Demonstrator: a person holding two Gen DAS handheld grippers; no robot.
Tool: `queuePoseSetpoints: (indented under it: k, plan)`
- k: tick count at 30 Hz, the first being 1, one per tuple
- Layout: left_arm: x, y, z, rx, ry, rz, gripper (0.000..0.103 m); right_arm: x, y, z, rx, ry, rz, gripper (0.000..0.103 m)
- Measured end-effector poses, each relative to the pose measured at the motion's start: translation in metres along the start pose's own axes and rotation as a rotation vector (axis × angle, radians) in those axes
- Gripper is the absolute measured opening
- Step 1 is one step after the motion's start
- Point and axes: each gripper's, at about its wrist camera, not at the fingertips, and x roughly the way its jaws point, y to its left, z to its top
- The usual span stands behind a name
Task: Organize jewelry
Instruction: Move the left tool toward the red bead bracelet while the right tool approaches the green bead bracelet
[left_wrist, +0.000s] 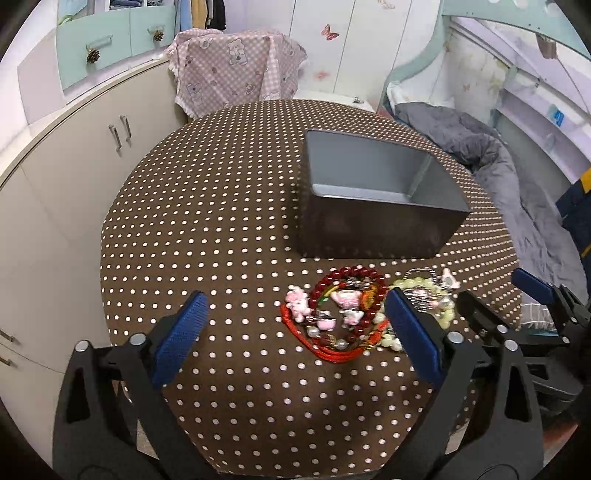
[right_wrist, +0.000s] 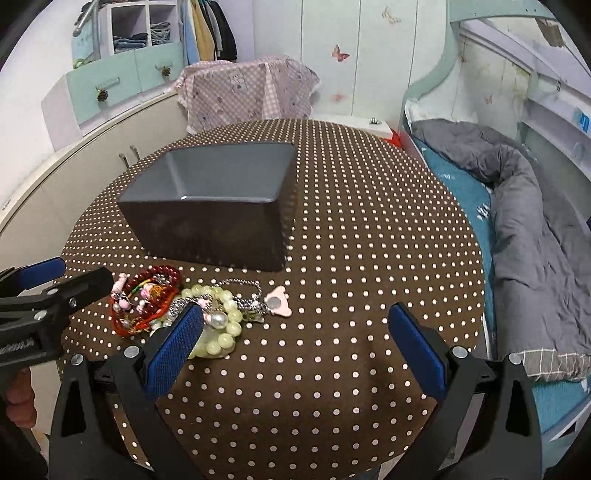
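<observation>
Left wrist: empty grey box (left_wrist: 373, 199)

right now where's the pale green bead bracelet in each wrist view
Left wrist: pale green bead bracelet lies right of centre, partly behind the left gripper's right finger.
Right wrist: it lies lower left, beside the right gripper's left finger.
Shared landmark: the grey box, just beyond the jewelry in both.
</observation>
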Motion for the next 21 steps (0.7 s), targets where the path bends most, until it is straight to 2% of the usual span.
queuePoseSetpoints:
  k: [3, 7, 10, 13, 21]
  plan:
    - [0.011, 0.002, 0.002, -0.008, 0.021, 0.007, 0.084, 0.005, -0.001, -0.003, 0.003, 0.011, -0.002, 0.096]
    - [0.023, 0.002, 0.009, 0.01, 0.031, 0.012, 0.08, 0.009, -0.001, -0.004, 0.005, 0.026, -0.006, 0.096]
    - [0.036, -0.005, 0.017, 0.064, 0.05, 0.019, 0.076, 0.011, -0.002, -0.003, 0.006, 0.034, -0.011, 0.096]
    - [0.052, -0.013, 0.02, 0.122, 0.093, 0.04, 0.066, 0.014, -0.005, 0.0, 0.015, 0.037, -0.02, 0.096]
    - [0.059, -0.008, 0.027, 0.22, 0.125, 0.026, 0.064, 0.018, -0.007, 0.007, 0.015, 0.051, -0.031, 0.096]
